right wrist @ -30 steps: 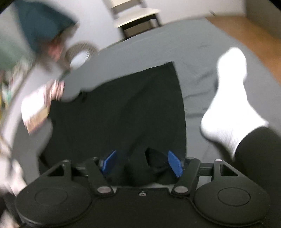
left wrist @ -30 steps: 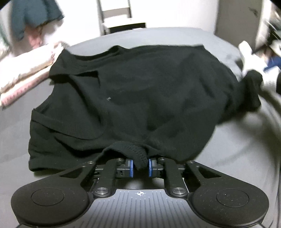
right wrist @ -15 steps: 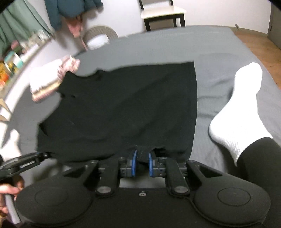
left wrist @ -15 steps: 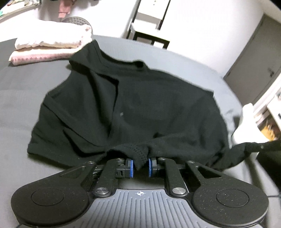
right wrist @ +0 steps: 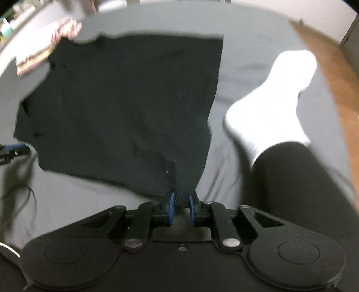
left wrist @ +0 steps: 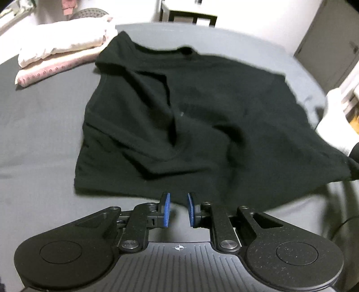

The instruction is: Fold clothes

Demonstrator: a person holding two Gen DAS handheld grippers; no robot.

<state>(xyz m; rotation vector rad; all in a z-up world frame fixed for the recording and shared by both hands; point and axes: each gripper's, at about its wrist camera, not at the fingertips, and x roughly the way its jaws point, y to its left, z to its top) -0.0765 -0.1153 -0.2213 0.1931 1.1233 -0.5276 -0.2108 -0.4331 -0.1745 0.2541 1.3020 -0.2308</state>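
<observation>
A black T-shirt [left wrist: 202, 112] lies spread on the grey bed [left wrist: 40, 134], collar at the far side, with creases over its left half. My left gripper [left wrist: 178, 210] stands open just short of the near hem, with no cloth between its blue pads [left wrist: 166, 210]. In the right wrist view the same T-shirt [right wrist: 134, 101] stretches away from my right gripper [right wrist: 181, 209], which is shut on a bunched near corner of it. That corner is drawn up off the bed. The left gripper [right wrist: 13, 150] shows at the left edge, beside the shirt's other near corner.
A folded white and pink pile [left wrist: 65, 42] sits at the far left of the bed, touching the shirt's shoulder. A person's white-socked foot [right wrist: 273, 96] and black-trousered leg [right wrist: 303, 191] rest on the bed to the right of the shirt. A chair [left wrist: 188, 15] and a door [left wrist: 329, 45] stand beyond the bed.
The left gripper has let go of the hem it held and the cloth now lies ahead of it. The right gripper keeps its corner and has pulled back, stretching the shirt.
</observation>
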